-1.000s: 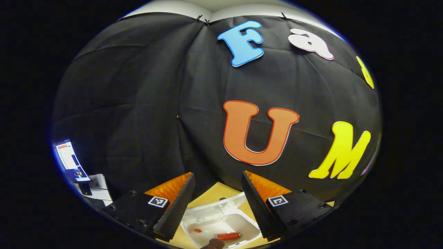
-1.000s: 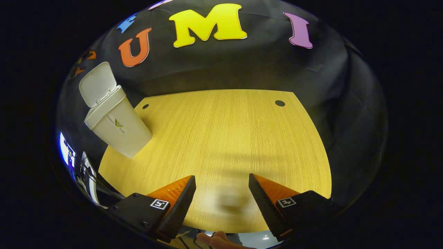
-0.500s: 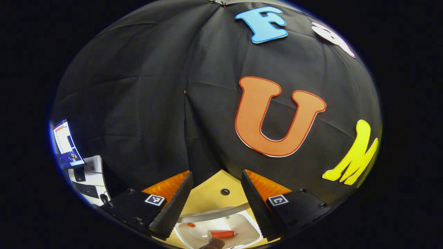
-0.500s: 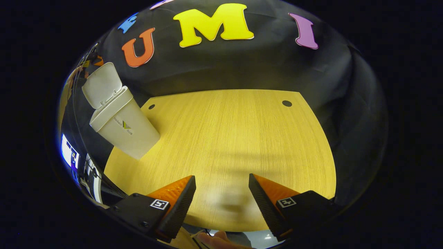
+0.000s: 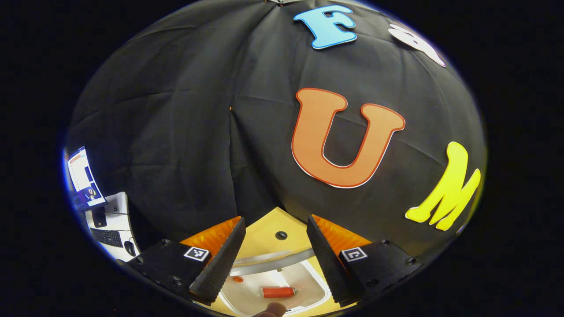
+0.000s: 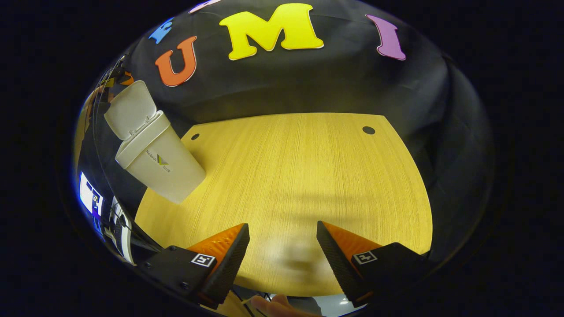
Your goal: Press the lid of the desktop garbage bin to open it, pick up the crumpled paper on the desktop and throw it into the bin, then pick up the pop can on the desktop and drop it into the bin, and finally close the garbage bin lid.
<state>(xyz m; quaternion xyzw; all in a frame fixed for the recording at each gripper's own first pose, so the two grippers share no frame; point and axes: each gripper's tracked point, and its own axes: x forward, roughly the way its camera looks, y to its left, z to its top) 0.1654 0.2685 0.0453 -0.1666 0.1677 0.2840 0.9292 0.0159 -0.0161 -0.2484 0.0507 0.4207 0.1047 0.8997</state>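
Observation:
My left gripper (image 5: 275, 219) hangs open right above the white garbage bin (image 5: 308, 281), looking down into its mouth. A red pop can (image 5: 277, 292) lies on the bin's floor, with a small orange scrap (image 5: 238, 278) beside it. The lid's pale edge (image 5: 273, 264) curves across the far side of the opening. In the right gripper view the same bin (image 6: 163, 163) stands at the table's left rear with its lid (image 6: 130, 108) raised. My right gripper (image 6: 282, 224) is open over the near part of the wooden table (image 6: 308, 176), holding nothing.
The table has two round cable holes (image 6: 368, 130) (image 6: 194, 136) near its back corners. A desk with a lit screen (image 5: 81, 178) and a keyboard (image 5: 105, 237) sits outside the booth at left. A person's finger (image 5: 271, 310) shows under the left gripper.
The left gripper's view has drifted down and toward the bin's back, so the table's hole now shows beyond the lid edge. The can stays in the bin. The right gripper shifted slightly.

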